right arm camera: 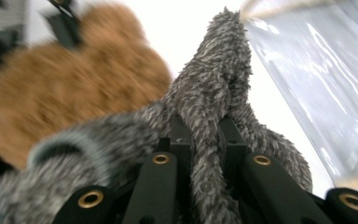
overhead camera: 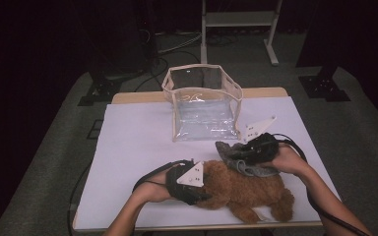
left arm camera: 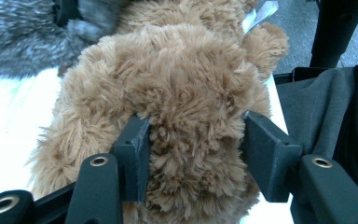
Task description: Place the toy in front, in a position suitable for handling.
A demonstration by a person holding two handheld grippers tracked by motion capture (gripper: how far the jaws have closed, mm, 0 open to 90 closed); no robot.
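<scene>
High view: left gripper (overhead camera: 197,189) clamps fluffy brown plush toy (overhead camera: 246,189); behind toy, right gripper (overhead camera: 243,150) pinches grey furry cloth (overhead camera: 236,157). Right gripper view: clear plastic pouch (right arm camera: 317,84) beside cloth.

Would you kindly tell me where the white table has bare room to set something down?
The white table lies bare left of the clear plastic pouch. The near right is crowded: brown plush dog, grey fuzzy garment, left gripper and right gripper.

We are working bare-armed, wearing no sleeves. Our left gripper (overhead camera: 189,183) and right gripper (overhead camera: 258,146) are showing black bodies, brass-ringed screw holes, pale three-cornered plates and trailing black cables.
</scene>
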